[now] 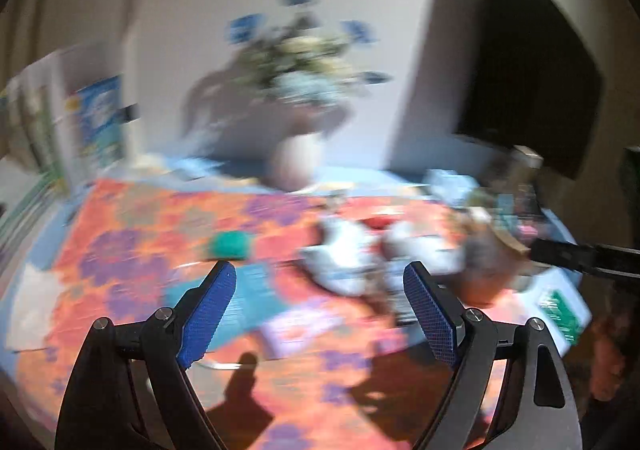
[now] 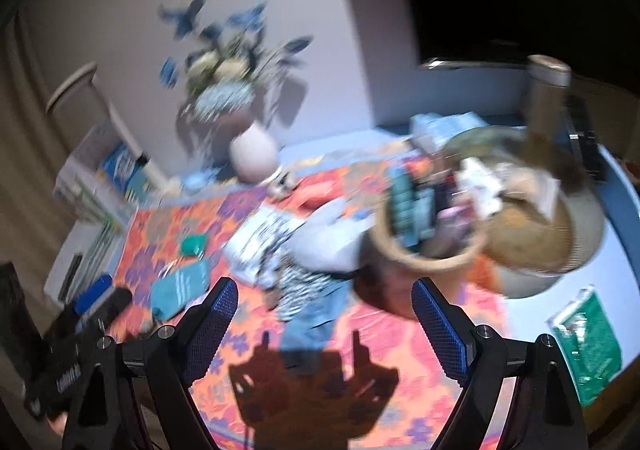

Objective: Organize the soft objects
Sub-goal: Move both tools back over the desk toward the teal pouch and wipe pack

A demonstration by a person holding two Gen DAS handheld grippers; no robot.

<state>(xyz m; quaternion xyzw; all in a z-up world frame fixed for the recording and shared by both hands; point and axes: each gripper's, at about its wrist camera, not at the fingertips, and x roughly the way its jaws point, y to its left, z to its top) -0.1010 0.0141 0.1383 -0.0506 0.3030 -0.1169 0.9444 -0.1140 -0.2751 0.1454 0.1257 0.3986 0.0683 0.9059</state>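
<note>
Desk [image 2: 624, 274], patterned cloth [image 2: 400, 330]: near edge bare. Mid-cloth: heap of soft clothes [image 2: 304, 246], teal cloth [image 2: 180, 286]. Right edge: baskets [image 2: 432, 250]. Far edge: vase [image 2: 254, 157]. Left gripper [image 1: 320, 290], right gripper [image 2: 324, 306]: fingers spread, empty.

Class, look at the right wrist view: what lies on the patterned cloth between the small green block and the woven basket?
In the right wrist view, a heap of soft things, grey and striped fabric, lies between the green block and the basket. Blur hides finer detail.
</note>
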